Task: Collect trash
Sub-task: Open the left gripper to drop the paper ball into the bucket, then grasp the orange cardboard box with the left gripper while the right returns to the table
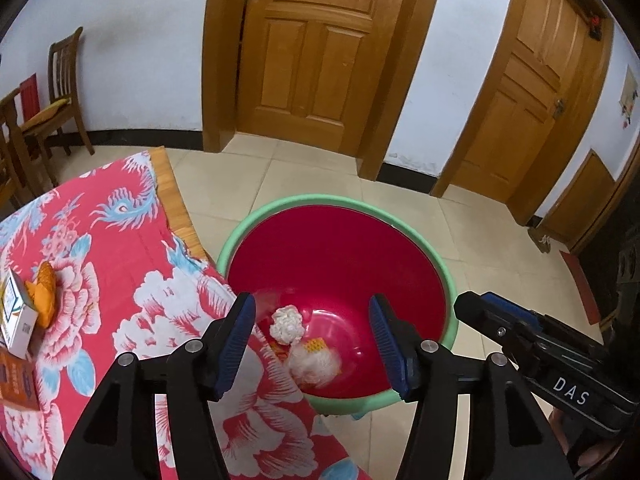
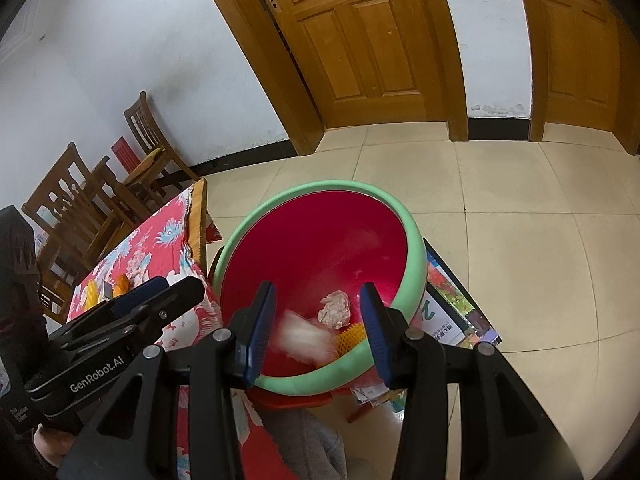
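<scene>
Dropping trash into the basin, more left on the tabletop

Lying at the far left of the floral tabletop [image 1: 132, 264] are a small white box [image 1: 18, 316], an orange wrapper-like piece [image 1: 44, 292] touching it, and an orange carton [image 1: 16, 384] at the edge; I judge these still to be collected. To their right the left gripper [image 1: 312, 340] hangs over the red basin [image 1: 336, 200], half open with nothing between its pads. Below it in the basin lie a crumpled white paper ball [image 1: 286, 324], a blurred white wad [image 1: 316, 364] and a yellow scrap [image 1: 314, 346], so at least 3 pieces are in. Further right, the right gripper [image 2: 316, 328] hovers over the near rim, also about half open and holding nothing. Judged from this, the task looks partly done.
</scene>
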The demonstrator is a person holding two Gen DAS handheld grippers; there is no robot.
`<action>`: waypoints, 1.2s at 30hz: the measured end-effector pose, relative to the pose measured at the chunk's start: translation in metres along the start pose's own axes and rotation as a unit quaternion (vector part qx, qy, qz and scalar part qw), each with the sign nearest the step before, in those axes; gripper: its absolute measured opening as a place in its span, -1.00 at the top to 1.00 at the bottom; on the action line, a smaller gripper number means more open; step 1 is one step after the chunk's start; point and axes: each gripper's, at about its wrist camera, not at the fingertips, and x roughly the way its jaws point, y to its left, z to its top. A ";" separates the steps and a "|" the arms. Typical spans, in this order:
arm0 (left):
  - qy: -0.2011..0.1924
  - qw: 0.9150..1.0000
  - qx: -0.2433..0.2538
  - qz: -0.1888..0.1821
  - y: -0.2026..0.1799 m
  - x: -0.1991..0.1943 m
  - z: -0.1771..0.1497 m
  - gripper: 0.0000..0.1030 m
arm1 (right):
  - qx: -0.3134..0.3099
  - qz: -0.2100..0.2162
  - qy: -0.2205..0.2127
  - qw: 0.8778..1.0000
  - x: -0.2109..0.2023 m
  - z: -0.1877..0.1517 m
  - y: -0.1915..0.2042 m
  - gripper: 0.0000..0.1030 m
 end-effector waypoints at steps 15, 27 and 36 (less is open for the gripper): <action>-0.022 0.998 -0.055 0.015 0.037 -0.046 -0.012 -0.18 | -0.028 0.016 -0.006 0.999 -0.015 -0.005 0.026 0.10; -0.051 0.991 -0.109 0.065 0.101 -0.092 -0.030 -0.18 | -0.071 0.043 0.002 0.997 -0.017 -0.012 0.076 0.10; -0.065 0.979 -0.150 0.121 0.150 -0.116 -0.046 -0.18 | -0.099 0.060 0.017 0.993 -0.009 -0.024 0.111 0.10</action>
